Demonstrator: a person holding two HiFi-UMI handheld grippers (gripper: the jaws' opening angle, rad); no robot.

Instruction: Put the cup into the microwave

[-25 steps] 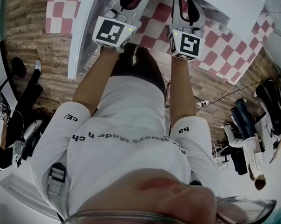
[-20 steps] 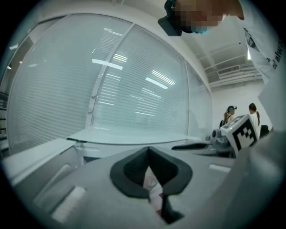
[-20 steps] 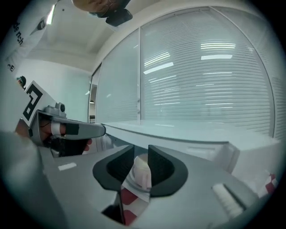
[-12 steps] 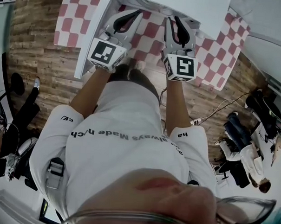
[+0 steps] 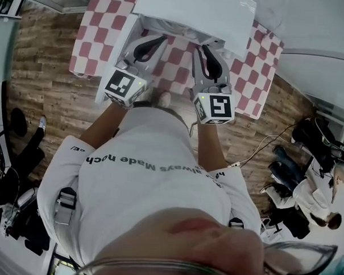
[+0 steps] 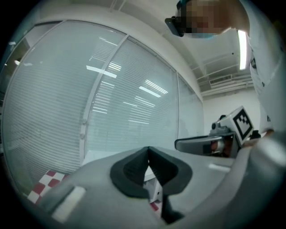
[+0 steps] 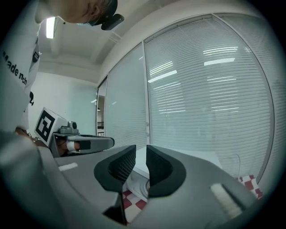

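The left gripper (image 6: 148, 150) has jaws meeting tip to tip; the right gripper (image 7: 141, 147) has them a slim gap apart. Both are empty, above the red-and-white checked cloth (image 5: 246, 69) by the white box-shaped microwave (image 5: 194, 12). No cup shows: locate it, then open wide. The pale round thing earlier between the right jaws is gone.

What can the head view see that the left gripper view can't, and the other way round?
Only the head view: the wooden floor, the person's white shirt, bystanders. Only the left gripper view: window blinds, ceiling lights, and the left gripper's jaws touching with nothing between. Both: the checkered cloth and the right gripper.
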